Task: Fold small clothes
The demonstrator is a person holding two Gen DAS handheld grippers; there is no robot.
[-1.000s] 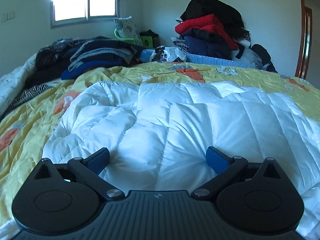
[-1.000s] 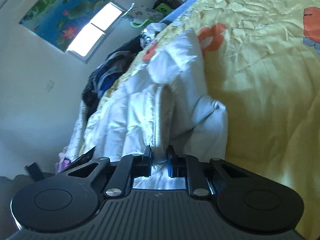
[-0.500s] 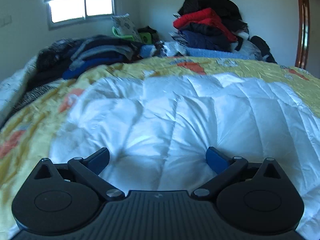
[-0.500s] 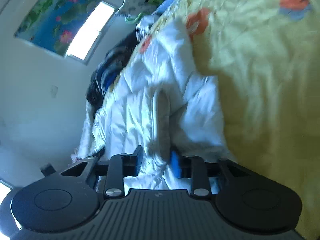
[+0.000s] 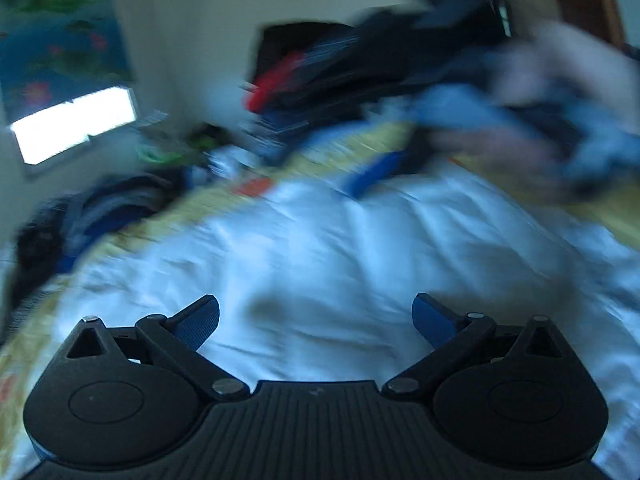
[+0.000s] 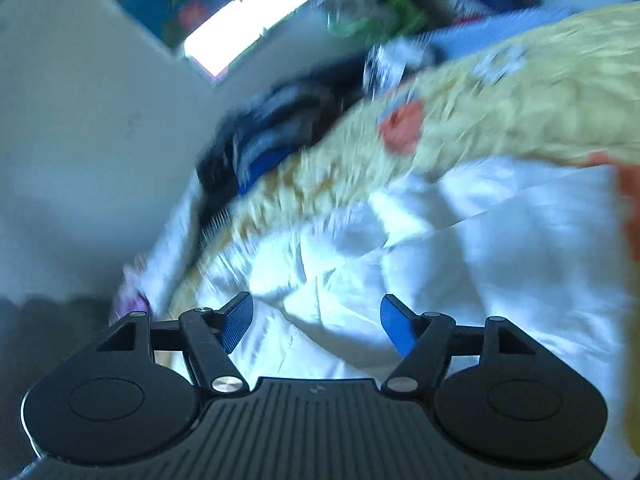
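A white quilted garment (image 5: 340, 260) lies spread on the yellow bedspread (image 5: 368, 140); it also shows in the right wrist view (image 6: 500, 240). My left gripper (image 5: 316, 322) is open and empty, low over the garment's near part. My right gripper (image 6: 316, 322) is open and empty, close above the garment's folded edge. In the left wrist view the other gripper (image 5: 374, 174), blue-padded with a hand behind it, sits at the garment's far right. Both views are motion-blurred.
Piles of dark clothes (image 5: 108, 208) lie at the left of the bed, and a taller heap with a red item (image 5: 280, 76) stands at the far wall. A window (image 5: 76, 122) is at the back left. The bedspread (image 6: 500, 112) extends right.
My right gripper has opened and let go of the white garment's edge, and its view has swung round. My left gripper has stayed open and tilted while moving over the garment.
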